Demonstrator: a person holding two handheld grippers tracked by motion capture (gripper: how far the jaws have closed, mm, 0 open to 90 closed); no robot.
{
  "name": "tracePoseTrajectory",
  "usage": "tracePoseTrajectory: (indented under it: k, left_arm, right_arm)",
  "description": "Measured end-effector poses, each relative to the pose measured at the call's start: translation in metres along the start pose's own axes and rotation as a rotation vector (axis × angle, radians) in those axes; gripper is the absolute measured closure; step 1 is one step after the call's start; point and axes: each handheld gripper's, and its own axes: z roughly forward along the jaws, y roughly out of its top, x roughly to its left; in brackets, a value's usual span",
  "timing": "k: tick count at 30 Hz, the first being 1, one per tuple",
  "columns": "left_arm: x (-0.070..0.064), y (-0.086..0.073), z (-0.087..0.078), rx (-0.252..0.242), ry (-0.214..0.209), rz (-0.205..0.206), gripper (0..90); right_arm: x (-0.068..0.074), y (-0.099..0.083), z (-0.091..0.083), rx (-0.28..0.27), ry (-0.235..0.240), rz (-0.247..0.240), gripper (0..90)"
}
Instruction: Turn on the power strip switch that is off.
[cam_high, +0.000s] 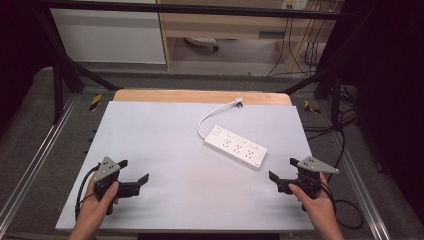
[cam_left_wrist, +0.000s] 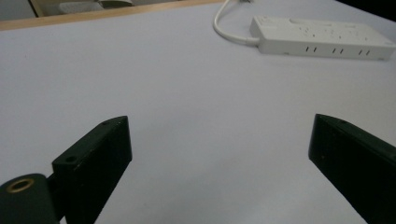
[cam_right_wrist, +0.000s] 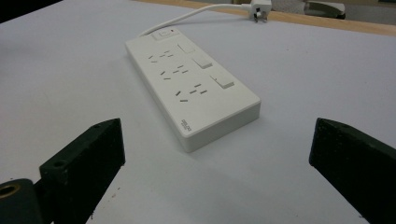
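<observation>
In the high view, two hand-held grippers sit low over a pale bench (cam_high: 150, 145), one in each of the person's hands: the left hand-held gripper (cam_high: 136, 176) at the near left and the right hand-held gripper (cam_high: 282, 171) at the near right, both with jaws spread wide and nothing between them. One white power strip (cam_high: 235, 146) lies flat ahead of and to the inside of the right hand-held gripper, near it but apart, and well apart from the left one; its single white cord (cam_high: 210, 116) loops away to one plug (cam_high: 239, 103) at the far wooden edge, unplugged, which suggests it was laid out as the thing to be handled. In the left gripper view, the two black jaws stand open over bare bench, and the power strip (cam_left_wrist: 322, 39) lies far ahead and to the right, side-on, so this hand looks parked for now. In the right gripper view, the jaws are likewise apart and empty, and the power strip (cam_right_wrist: 191, 88) lies just ahead between their lines, its near end toward the camera; I count three socket groups and three rocker switches (cam_right_wrist: 204, 62), plus one switch or indicator at the far end.
</observation>
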Motion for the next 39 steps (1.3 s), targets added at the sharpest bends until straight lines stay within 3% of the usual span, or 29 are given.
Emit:
tracePoseTrajectory:
  k: [9,14,31,39]
  left_arm:
    - [0.011,0.004,0.014,0.017,0.006,0.021,6.9]
    - [0.010,0.001,0.010,0.015,0.012,0.023,6.5]
    - [0.008,-0.004,0.004,0.030,0.009,0.025,6.3]
    - [0.008,-0.005,0.004,0.032,0.009,0.023,6.3]
  right_arm:
    - [-0.001,0.010,0.012,0.012,0.007,-0.022,3.1]
    - [0.001,0.017,0.016,0.012,0.015,-0.038,2.9]
    - [0.005,0.047,0.023,-0.025,0.062,-0.010,3.3]
    - [0.005,0.064,0.032,-0.030,0.064,-0.024,3.3]
